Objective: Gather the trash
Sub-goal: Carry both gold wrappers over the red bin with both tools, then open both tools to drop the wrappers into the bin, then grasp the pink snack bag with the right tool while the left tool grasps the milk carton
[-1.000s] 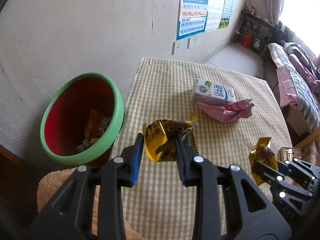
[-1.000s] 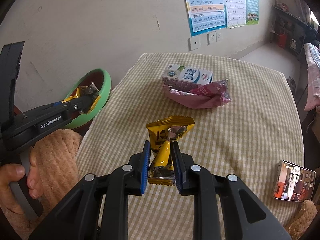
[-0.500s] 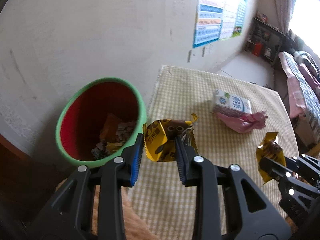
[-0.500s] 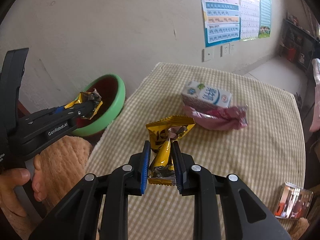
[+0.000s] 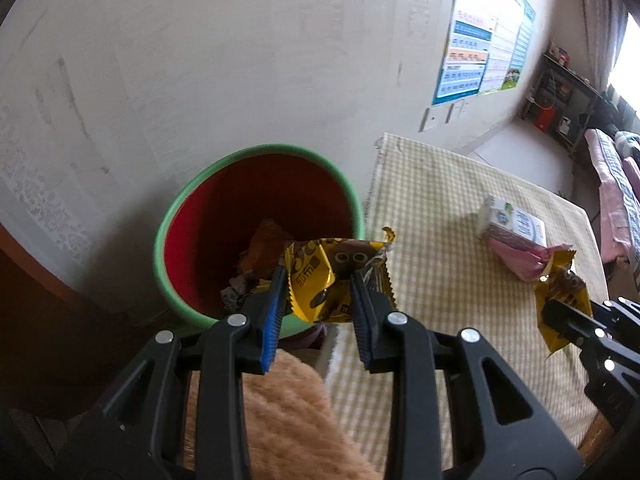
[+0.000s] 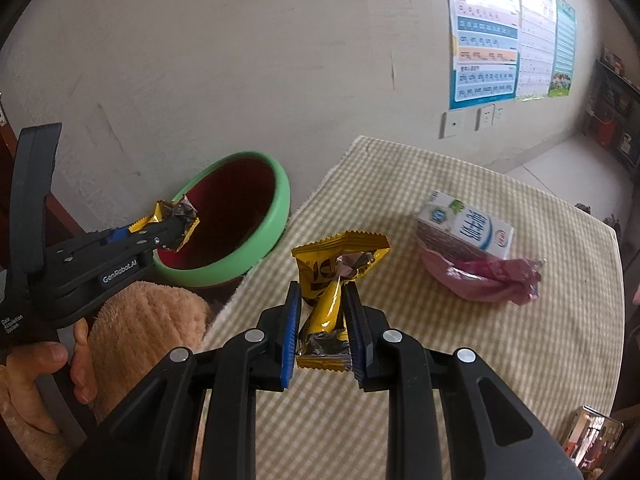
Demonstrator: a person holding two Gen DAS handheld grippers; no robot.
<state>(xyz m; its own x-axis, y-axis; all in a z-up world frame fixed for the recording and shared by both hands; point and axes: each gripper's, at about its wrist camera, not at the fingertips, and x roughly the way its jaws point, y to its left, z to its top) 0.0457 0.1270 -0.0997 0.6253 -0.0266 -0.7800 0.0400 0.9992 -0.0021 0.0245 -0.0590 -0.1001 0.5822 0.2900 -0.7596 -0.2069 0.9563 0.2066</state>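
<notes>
My left gripper [image 5: 318, 294] is shut on a yellow snack wrapper [image 5: 334, 276] and holds it over the near rim of a red bin with a green rim [image 5: 256, 236]; it also shows in the right wrist view [image 6: 176, 228] above the bin [image 6: 240, 232]. My right gripper [image 6: 320, 312] is shut on a second yellow wrapper [image 6: 332, 280] above the checked table [image 6: 440, 360]. A milk carton [image 6: 464, 232] and a pink wrapper [image 6: 492, 280] lie on the table further back.
The bin holds several wrappers [image 5: 260, 256]. A phone [image 6: 592, 440] lies at the table's near right corner. A tan fuzzy sleeve [image 6: 152, 316] sits by the table's left edge. The wall [image 5: 200, 60] stands close behind the bin.
My left gripper has carried its yellow wrapper left, from above the table to over the bin's rim. My right gripper has kept its wrapper and lifted slightly.
</notes>
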